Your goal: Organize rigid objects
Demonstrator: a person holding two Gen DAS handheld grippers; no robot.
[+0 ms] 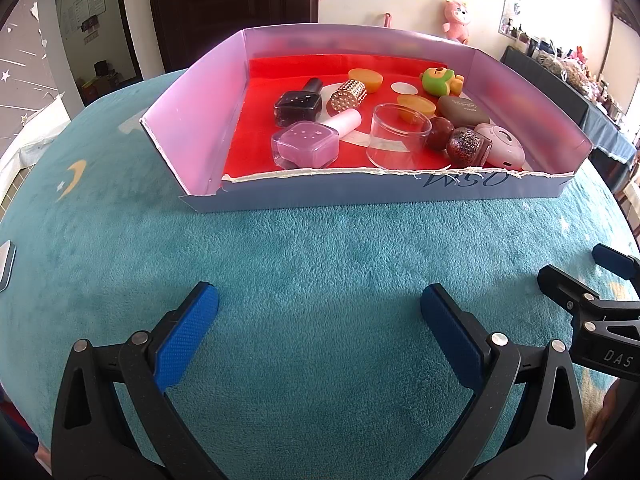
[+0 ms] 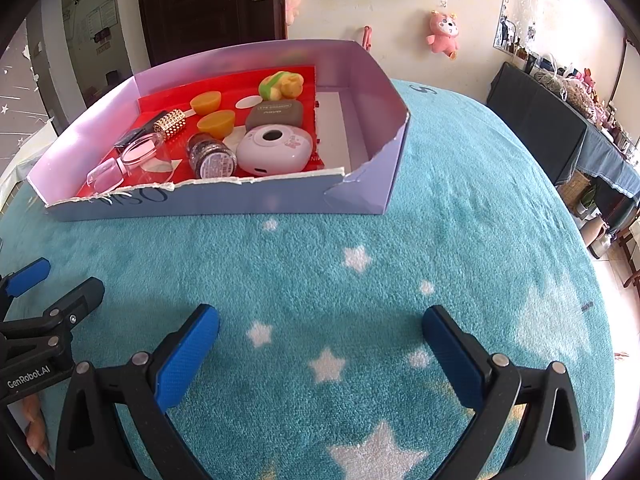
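Note:
A shallow lilac cardboard box (image 1: 192,120) (image 2: 360,92) with a red floor stands on the teal star blanket. Inside lie a black nail polish bottle (image 1: 298,104), a pink one (image 1: 306,146), a gold studded cap (image 1: 348,95) (image 2: 171,123), a clear cup (image 1: 398,136), two orange cups (image 1: 418,106) (image 2: 216,123), a green-yellow toy (image 1: 440,80) (image 2: 280,84), a grey case (image 1: 462,111) (image 2: 274,115), a glitter bottle (image 1: 468,146) (image 2: 212,156) and a pink-white oval case (image 1: 504,146) (image 2: 274,151). My left gripper (image 1: 320,308) and right gripper (image 2: 320,330) stand open and empty over the blanket, well short of the box.
The right gripper (image 1: 592,300) shows at the left wrist view's right edge, the left gripper (image 2: 44,300) at the right wrist view's left edge. A dark door (image 2: 208,4), a pink plush (image 2: 442,32) on the wall and a cluttered dark table (image 2: 560,112) lie beyond the blanket.

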